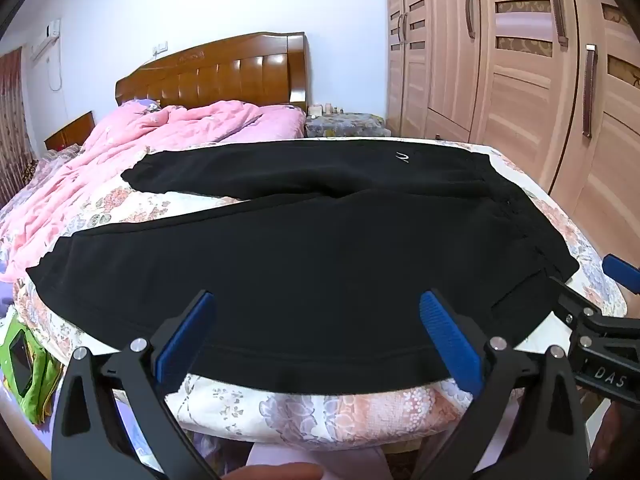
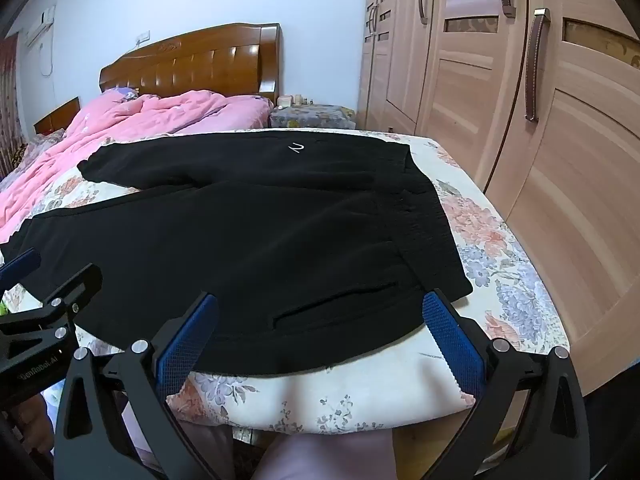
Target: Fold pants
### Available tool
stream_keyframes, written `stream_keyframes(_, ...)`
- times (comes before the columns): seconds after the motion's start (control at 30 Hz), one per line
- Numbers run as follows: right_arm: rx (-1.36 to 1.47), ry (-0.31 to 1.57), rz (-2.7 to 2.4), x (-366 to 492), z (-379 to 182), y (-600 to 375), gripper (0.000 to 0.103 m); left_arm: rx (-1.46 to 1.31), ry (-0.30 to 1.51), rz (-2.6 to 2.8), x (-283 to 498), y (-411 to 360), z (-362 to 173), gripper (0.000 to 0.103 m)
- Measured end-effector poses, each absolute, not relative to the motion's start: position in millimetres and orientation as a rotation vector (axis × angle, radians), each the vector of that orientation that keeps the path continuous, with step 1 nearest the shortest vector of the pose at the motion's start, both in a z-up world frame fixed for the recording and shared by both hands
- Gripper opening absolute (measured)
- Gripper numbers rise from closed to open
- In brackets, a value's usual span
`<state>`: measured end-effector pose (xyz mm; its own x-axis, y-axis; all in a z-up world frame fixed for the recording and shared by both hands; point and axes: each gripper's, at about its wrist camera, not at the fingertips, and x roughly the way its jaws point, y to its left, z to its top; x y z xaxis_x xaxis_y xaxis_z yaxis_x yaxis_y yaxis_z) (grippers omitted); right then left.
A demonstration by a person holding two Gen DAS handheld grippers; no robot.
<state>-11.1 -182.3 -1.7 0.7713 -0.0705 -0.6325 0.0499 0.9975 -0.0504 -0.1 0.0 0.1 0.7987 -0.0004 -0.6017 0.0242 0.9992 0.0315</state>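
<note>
black fleece pants (image 1: 304,248) lie spread flat across the near end of the bed (image 1: 360,404), on a floral sheet, legs running off to the left and the waistband at the right, toward the wardrobe (image 1: 520,80). in the left wrist view the left gripper (image 1: 316,336) hangs just over the near edge of the near leg, jaws spread wide and released, nothing between its blue pads (image 1: 448,340). my judgement is that no fold has begun, so the step in hand is the first grasp. to do it well, this gripper should bite the near seam of the leg squarely and take both layers of cloth but not the sheet under them. the cuff of the near leg runs to the left edge of the mattress and its end is hard to make out; the far leg's cuff shows near a pink quilt (image 1: 120,152).

in the right wrist view the right gripper (image 2: 320,340) sits near the hip, just this side of a slit pocket (image 2: 336,300), also wide open and empty. it should pinch close to the waistband corner, level with the other gripper, so the near half lifts evenly over the far half. black on black hides seams and wrinkles, and the waistband's edge is hard to trace. a small pale logo (image 2: 296,148) marks the far side. the leg ends are cut off at the left.
</note>
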Motion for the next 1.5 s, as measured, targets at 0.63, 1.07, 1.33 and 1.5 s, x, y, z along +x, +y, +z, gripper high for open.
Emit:
stream_keyframes(0.63,-0.003,0.699,-0.058,-11.1,-5.4,-184.7,0.099,0.033,0.663,-0.004,-0.5,1.2,-4.7,0.102)
stream_keyframes(1.07,-0.002,0.701,-0.054,-11.5,-7.2,-186.2,0.099,0.028,0.669,-0.003,-0.5,2.7,-5.2,0.102)
stream_keyframes(1.33,-0.003,0.706,-0.052,-13.1,-7.8,-187.0,0.099,0.013,0.681,-0.001,-2.0,7.9,-9.0,0.102)
stream_keyframes(1.5,-0.004,0.705,-0.052,-13.0,-8.3,-186.9,0.099,0.015,0.686,-0.004,-1.7,8.7,-9.6,0.102)
